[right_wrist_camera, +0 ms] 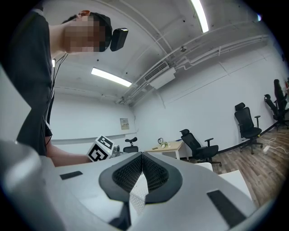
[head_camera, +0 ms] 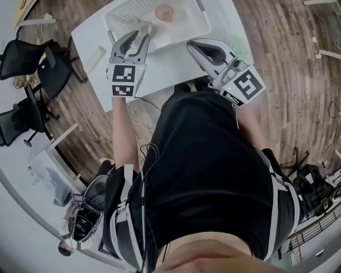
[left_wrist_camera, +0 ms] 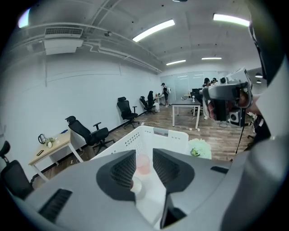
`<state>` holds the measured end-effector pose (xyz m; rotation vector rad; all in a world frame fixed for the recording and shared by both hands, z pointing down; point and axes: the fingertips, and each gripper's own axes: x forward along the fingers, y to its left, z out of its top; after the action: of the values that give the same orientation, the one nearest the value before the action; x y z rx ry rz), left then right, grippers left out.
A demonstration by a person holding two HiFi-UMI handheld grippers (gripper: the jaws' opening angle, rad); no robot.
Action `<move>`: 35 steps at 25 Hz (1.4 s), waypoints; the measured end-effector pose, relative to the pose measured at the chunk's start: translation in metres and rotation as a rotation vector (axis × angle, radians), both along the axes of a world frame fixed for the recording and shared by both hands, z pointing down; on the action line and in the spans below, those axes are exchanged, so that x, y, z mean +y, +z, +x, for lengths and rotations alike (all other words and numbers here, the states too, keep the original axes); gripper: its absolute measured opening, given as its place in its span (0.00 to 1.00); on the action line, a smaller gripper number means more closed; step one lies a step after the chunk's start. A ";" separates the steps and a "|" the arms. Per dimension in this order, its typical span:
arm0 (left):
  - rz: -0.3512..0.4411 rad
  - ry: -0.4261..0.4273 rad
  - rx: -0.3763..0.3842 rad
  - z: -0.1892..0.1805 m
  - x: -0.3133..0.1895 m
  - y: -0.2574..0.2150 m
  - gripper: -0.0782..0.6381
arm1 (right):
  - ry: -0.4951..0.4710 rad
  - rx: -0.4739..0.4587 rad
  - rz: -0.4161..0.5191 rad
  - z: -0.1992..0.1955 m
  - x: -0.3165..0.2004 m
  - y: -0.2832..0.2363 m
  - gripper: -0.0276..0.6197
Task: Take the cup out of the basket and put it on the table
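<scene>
**Cup position relative to the tongs: pre-grasp check**

Cup (head_camera: 164, 11): pink, standing upright with its long axis vertical, inside the white basket (head_camera: 120, 16) towards its far side. It has not yet been lifted out.

1. My left tongs (head_camera: 139, 38) are spread wide and hold nothing. They hover at the basket's near wall. In the left gripper view the cup sits on the line between the jaws, ahead of the tips and apart from them. In the head view it lies ahead and slightly to the right.
2. A pale round object (head_camera: 144, 27) lies just beyond the left tips, between them and the cup. I cannot tell what it is.
3. My right tongs (head_camera: 193, 49) are pressed together and empty, over the table (head_camera: 165, 69) beside the basket's right end.
4. Judgement: the left tongs are nearer and already aligned, so the reach goes forward past the pale object.

Surface: a white table with bare space in front of the basket. Room: plank floor with office chairs (head_camera: 32, 64).
</scene>
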<state>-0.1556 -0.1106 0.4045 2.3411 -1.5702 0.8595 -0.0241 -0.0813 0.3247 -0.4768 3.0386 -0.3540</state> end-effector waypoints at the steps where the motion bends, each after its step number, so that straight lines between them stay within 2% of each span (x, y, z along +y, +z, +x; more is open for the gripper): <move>1: -0.023 0.002 -0.016 -0.003 -0.005 0.007 0.30 | 0.005 -0.001 -0.001 0.001 -0.001 0.000 0.07; 4: -0.079 0.004 -0.044 -0.010 -0.018 0.026 0.30 | 0.025 -0.006 -0.007 0.006 -0.006 0.002 0.07; 15: -0.203 0.025 -0.082 -0.009 -0.041 0.073 0.30 | 0.084 -0.010 -0.018 0.031 -0.017 0.004 0.07; 18: -0.267 0.025 -0.073 -0.010 -0.047 0.095 0.30 | 0.097 -0.012 -0.022 0.036 -0.021 0.006 0.07; 22: -0.391 0.031 -0.032 -0.006 -0.047 0.116 0.31 | 0.108 -0.015 -0.025 0.043 -0.024 0.007 0.07; 25: -0.418 0.031 -0.018 -0.005 -0.052 0.118 0.31 | 0.115 -0.017 -0.029 0.046 -0.028 0.008 0.07; 30: -0.450 0.026 -0.050 -0.014 -0.060 0.125 0.31 | 0.121 -0.017 -0.035 0.046 -0.035 0.009 0.07; 35: -0.529 0.028 -0.065 -0.016 -0.060 0.147 0.31 | 0.133 -0.017 -0.042 0.051 -0.040 0.013 0.07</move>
<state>-0.1717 -0.1710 0.5516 1.9726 -1.1476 1.1939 0.0269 -0.1215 0.3375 -0.6707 2.9685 -0.4126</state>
